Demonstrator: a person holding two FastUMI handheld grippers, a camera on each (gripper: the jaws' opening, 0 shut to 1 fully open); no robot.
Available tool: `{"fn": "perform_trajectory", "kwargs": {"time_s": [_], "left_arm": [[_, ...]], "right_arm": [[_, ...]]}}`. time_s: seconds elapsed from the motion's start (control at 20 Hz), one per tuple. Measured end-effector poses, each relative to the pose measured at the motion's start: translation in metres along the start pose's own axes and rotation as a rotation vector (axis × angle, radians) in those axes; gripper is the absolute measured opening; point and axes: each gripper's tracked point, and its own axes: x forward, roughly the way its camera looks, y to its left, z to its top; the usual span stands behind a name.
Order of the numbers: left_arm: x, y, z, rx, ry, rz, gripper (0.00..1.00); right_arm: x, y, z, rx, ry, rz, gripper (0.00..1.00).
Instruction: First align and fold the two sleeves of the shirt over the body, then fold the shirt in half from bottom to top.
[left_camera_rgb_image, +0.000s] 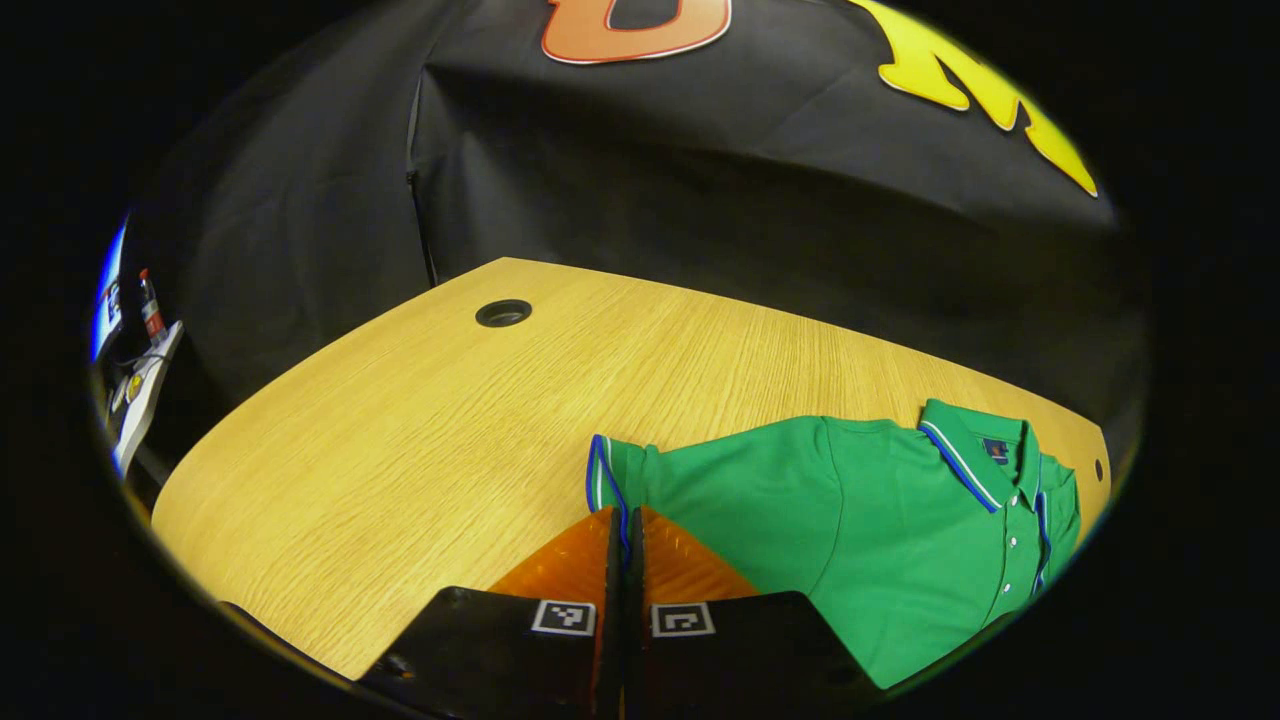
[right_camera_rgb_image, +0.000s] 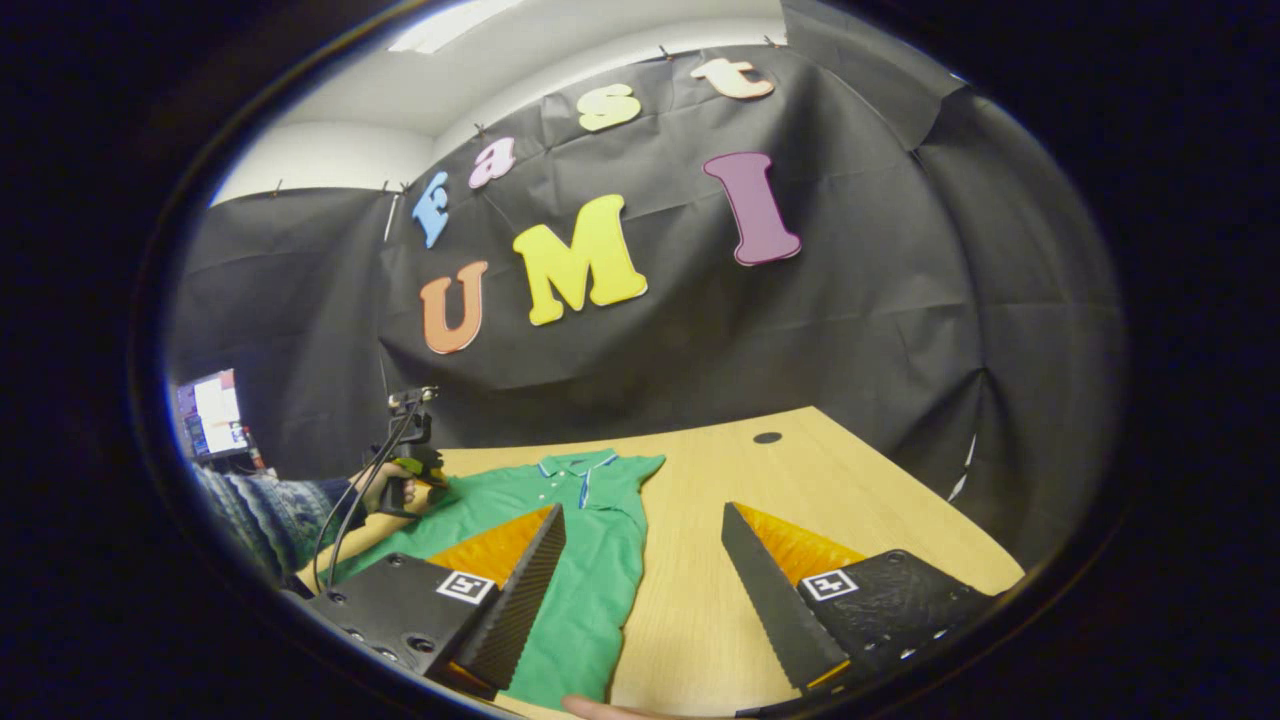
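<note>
On the table (left_camera_rgb_image: 400, 420): a green polo shirt (left_camera_rgb_image: 860, 520) lies flat, front up and collar toward the booth's far wall, taking up only part of the bare wood.
Shirt as landmark: in the right gripper view, one side of the shirt (right_camera_rgb_image: 590, 560) looks already narrowed, with no sleeve spread out on the side nearer that gripper; I cannot tell for sure that it is folded.
Left sleeve: its striped cuff (left_camera_rgb_image: 600, 475) still reaches out past the shirt's body onto the wood.
Left gripper (left_camera_rgb_image: 627, 530): clenched, fingers pressed together at the sleeve's hem just behind the cuff, apparently pinching the cloth.
Right gripper (right_camera_rgb_image: 640, 570): released, jaws spread wide, hanging over the shirt's edge and the bare wood beside it, holding nothing.
Step in hand: the sleeve fold, on the left side.
Next move: I judge the pinched sleeve must be lifted and carried across onto the shirt's body, laid square, before the bottom-to-top fold.
</note>
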Motion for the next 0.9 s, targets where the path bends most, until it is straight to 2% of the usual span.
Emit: {"fn": "perform_trajectory", "kwargs": {"time_s": [0.3,0.45,0.55,0.65,0.7,0.8,0.9], "left_arm": [[-0.041,-0.075,0.056,0.116,-0.129,-0.104,0.07],[-0.057,-0.115,0.065,0.190,-0.149,-0.153,0.07],[-0.066,-0.142,0.062,0.200,-0.150,-0.211,0.12],[-0.075,-0.168,0.057,0.149,-0.145,-0.307,0.71],[-0.067,-0.171,0.062,0.125,-0.146,-0.294,1.00],[-0.082,-0.159,0.058,0.115,-0.149,-0.244,1.00],[-0.105,-0.151,0.058,0.145,-0.168,-0.242,1.00]], "right_arm": [[0.001,0.001,-0.002,0.007,-0.004,0.003,0.95],[0.003,-0.004,-0.004,-0.009,0.015,-0.029,0.95],[0.000,-0.009,-0.004,-0.008,0.023,-0.050,0.95],[-0.006,-0.015,-0.004,-0.007,0.026,-0.066,0.95],[-0.008,-0.017,-0.004,-0.010,0.029,-0.077,0.95],[-0.011,-0.018,-0.006,-0.015,0.033,-0.093,0.95],[-0.018,-0.011,-0.002,-0.020,0.032,-0.089,0.95]]}}
